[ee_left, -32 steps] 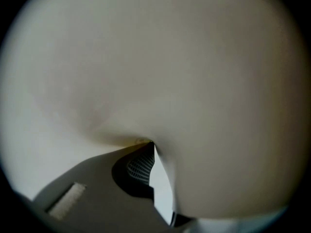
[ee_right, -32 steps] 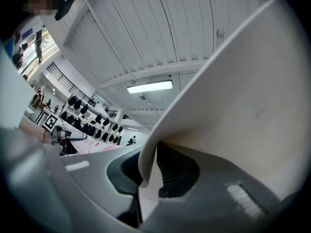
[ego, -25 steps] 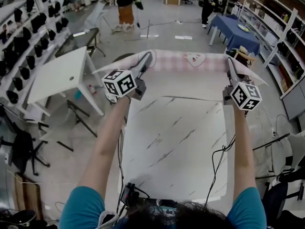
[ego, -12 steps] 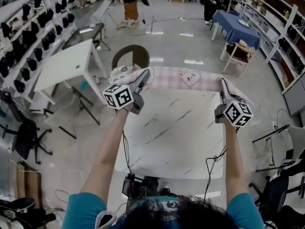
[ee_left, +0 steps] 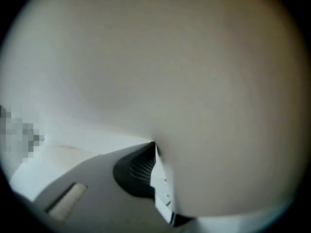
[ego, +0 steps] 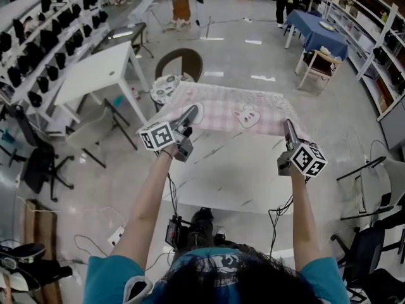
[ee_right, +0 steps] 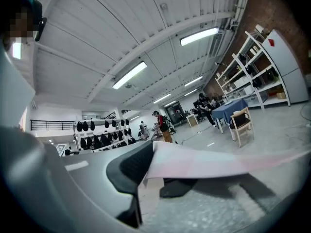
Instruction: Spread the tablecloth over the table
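Observation:
A pink checked tablecloth (ego: 234, 103) with bunny prints covers the far part of the white marbled table (ego: 234, 176). My left gripper (ego: 191, 111) pinches its near left corner, and its jaws are closing on the fabric. My right gripper (ego: 288, 124) pinches the near right corner, with its jaws starting to open while the cloth still sits between them. In the left gripper view the tablecloth (ee_left: 194, 81) fills nearly everything above the left gripper (ee_left: 155, 149). The right gripper view shows the tablecloth's (ee_right: 209, 161) edge running rightward from the right gripper (ee_right: 148, 152), over the tabletop.
A white side table (ego: 95, 81) stands at the left, with a round-backed chair (ego: 179, 65) and a patterned stool (ego: 166, 87) beyond the table's far left corner. A blue-covered table (ego: 314, 33) and wooden chair (ego: 316, 65) are at the back right. Shelves (ego: 38, 49) line the left.
Both grippers have come down and toward me, drawing the cloth along. It was a narrow raised band at the far edge; now it lies over the table's far part.

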Tool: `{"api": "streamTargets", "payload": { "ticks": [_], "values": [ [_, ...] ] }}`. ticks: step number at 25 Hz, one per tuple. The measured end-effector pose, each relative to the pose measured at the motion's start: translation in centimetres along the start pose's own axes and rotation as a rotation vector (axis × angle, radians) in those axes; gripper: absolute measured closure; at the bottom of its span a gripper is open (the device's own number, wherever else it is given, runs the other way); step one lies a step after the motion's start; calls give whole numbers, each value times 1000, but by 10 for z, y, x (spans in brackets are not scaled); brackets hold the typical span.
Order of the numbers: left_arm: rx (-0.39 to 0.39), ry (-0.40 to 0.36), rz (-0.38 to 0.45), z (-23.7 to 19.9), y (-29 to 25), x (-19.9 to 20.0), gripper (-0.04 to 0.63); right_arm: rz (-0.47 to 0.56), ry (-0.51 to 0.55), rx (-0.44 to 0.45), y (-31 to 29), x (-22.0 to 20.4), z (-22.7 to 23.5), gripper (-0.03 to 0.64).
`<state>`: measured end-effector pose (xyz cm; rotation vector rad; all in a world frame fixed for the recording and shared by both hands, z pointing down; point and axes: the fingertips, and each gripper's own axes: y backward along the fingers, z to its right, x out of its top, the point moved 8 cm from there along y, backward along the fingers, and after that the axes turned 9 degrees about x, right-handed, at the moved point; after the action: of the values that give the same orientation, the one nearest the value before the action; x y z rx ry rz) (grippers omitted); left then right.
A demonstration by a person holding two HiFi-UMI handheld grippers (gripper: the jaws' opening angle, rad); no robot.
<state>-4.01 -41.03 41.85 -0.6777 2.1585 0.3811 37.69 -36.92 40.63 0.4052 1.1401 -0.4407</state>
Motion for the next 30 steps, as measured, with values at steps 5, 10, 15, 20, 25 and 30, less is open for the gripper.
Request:
{"api": "streamTargets", "payload": {
  "ticks": [5, 10, 15, 20, 25, 30],
  "values": [
    [56, 95, -9, -3, 44, -43, 553, -36, -64, -4, 38, -36, -9, 577],
    [159, 141, -50, -15, 80, -87, 541, -107, -101, 7, 62, -71, -20, 572],
    [222, 151, -136, -29, 111, -118, 528, -158, -172, -12, 84, -107, -31, 571],
    [220, 228, -162, -38, 135, -151, 529, -192, -263, -36, 110, -139, -35, 571],
    [261, 257, -232, -44, 159, -185, 527, -245, -336, -82, 139, -168, -39, 566],
    [294, 299, -307, -54, 179, -217, 523, -301, -423, -136, 160, -196, -49, 563]
  ]
}}
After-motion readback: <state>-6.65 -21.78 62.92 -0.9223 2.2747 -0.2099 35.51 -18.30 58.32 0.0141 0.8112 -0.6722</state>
